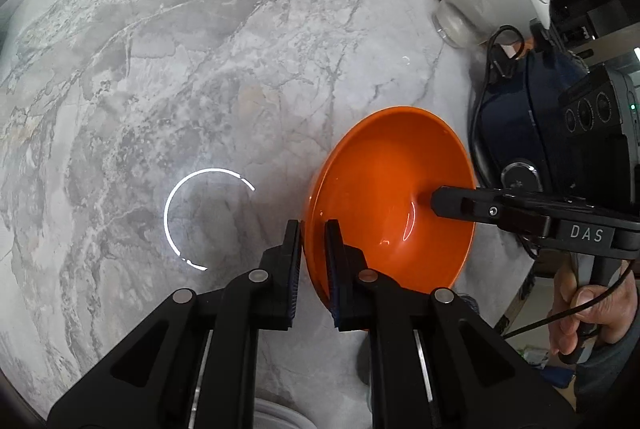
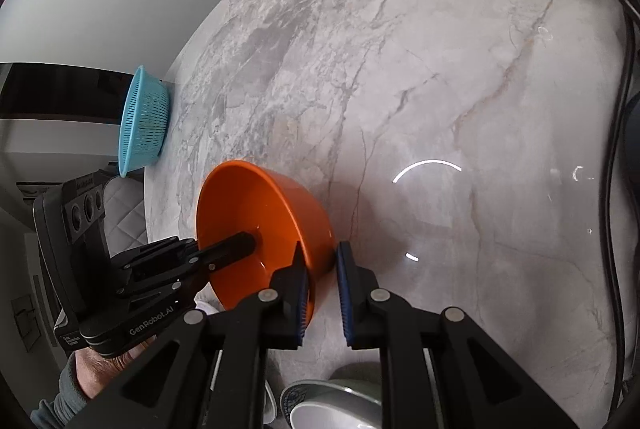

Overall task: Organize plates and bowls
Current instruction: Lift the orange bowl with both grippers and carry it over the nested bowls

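Left wrist view: left tool point(image 1: 313, 229) and right tool point(image 2: 322, 253) both clamp the orange bowl's point(image 1: 384, 197) rim, at five o'clock on the desk point(image 1: 200, 69).

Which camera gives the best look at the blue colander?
The right wrist view. There the blue colander shows whole at the far edge of the marble table, beyond the orange bowl. The left wrist view does not show it at all.
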`<act>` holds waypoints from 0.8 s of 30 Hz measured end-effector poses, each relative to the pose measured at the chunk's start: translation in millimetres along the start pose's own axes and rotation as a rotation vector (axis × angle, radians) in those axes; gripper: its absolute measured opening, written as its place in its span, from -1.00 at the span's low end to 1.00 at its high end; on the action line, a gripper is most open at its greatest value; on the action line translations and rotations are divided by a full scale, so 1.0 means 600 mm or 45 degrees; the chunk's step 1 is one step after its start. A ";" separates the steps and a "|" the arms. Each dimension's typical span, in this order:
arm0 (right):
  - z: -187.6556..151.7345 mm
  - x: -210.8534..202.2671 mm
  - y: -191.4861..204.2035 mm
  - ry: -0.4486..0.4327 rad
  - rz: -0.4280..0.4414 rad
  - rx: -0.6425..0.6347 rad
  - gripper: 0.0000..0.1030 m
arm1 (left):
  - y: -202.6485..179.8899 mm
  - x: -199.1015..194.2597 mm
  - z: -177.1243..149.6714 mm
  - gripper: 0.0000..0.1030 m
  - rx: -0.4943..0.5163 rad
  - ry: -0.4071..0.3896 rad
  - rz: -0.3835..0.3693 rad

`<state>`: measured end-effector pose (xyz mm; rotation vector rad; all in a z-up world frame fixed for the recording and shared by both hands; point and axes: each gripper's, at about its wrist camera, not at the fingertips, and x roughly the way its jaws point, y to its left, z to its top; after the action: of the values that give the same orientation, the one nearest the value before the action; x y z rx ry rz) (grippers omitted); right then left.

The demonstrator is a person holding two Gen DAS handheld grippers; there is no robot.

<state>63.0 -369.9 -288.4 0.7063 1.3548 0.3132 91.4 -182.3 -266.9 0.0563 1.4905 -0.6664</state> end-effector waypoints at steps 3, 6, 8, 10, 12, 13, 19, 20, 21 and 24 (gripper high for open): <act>-0.023 -0.039 0.013 -0.021 0.023 -0.002 -0.70 | -0.027 -0.040 -0.022 -0.79 0.041 -0.018 -0.023; -0.058 -0.076 0.029 -0.041 0.020 -0.014 -0.69 | -0.064 -0.060 -0.047 -0.79 0.083 -0.019 -0.049; -0.085 -0.100 0.035 -0.054 0.017 -0.010 -0.69 | -0.086 -0.066 -0.069 -0.79 0.109 -0.010 -0.067; -0.115 -0.119 0.035 -0.064 0.007 -0.002 -0.68 | -0.106 -0.067 -0.094 -0.79 0.131 0.002 -0.082; -0.147 -0.133 0.028 -0.069 -0.001 0.017 -0.67 | -0.125 -0.063 -0.125 -0.79 0.150 0.025 -0.090; -0.163 -0.137 0.025 -0.068 -0.008 0.027 -0.67 | -0.133 -0.058 -0.139 -0.79 0.161 0.036 -0.093; -0.245 -0.140 -0.012 -0.062 -0.022 0.122 -0.66 | -0.170 -0.019 -0.215 -0.79 0.207 0.107 -0.073; -0.256 -0.137 -0.019 -0.058 -0.019 0.141 -0.66 | -0.175 -0.013 -0.224 -0.79 0.213 0.117 -0.064; -0.264 -0.134 -0.024 -0.054 -0.019 0.154 -0.66 | -0.179 -0.006 -0.232 -0.79 0.215 0.128 -0.059; -0.282 -0.122 -0.039 -0.046 -0.029 0.181 -0.66 | -0.185 0.013 -0.252 -0.79 0.210 0.155 -0.047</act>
<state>-119.3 -383.7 -254.7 0.8104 1.3595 0.1859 -93.1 -211.5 -251.3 0.1992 1.5532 -0.8269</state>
